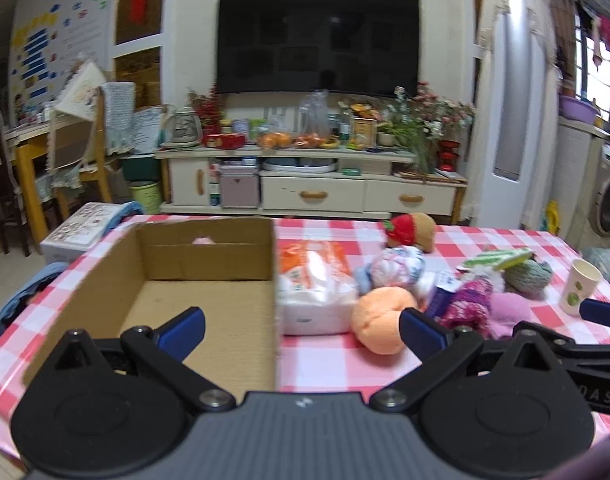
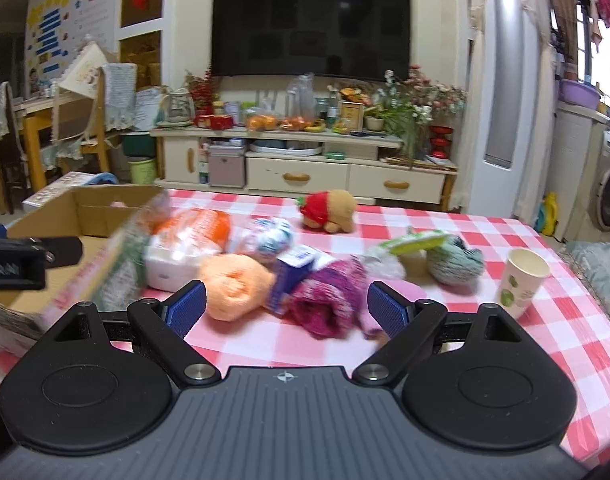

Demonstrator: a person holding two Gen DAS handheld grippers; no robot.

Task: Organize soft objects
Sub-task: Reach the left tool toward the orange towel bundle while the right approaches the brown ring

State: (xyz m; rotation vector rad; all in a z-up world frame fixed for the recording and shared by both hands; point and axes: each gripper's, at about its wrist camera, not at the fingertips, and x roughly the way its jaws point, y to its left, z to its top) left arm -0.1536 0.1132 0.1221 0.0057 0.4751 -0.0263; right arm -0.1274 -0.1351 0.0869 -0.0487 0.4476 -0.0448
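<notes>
An open cardboard box (image 1: 209,304) lies on the checked table, also in the right wrist view (image 2: 93,216). Right of it lie a tissue pack (image 1: 313,284), an orange soft ball (image 1: 381,318), a blue-white yarn ball (image 1: 401,266), a magenta knit piece (image 1: 471,306), a grey-green yarn ball (image 1: 531,274) and a plush bear with strawberry hat (image 1: 411,230). My left gripper (image 1: 301,328) is open and empty above the box's right wall. My right gripper (image 2: 285,312) is open and empty, just in front of the orange ball (image 2: 235,286) and magenta knit (image 2: 329,300).
A paper cup (image 2: 523,282) stands at the table's right side. A green-white packet (image 2: 419,242) lies beside the yarn. The red-and-white checked tablecloth (image 2: 445,344) covers the table. A TV cabinet (image 1: 313,176) stands behind; the other gripper's body shows at the left edge (image 2: 21,260).
</notes>
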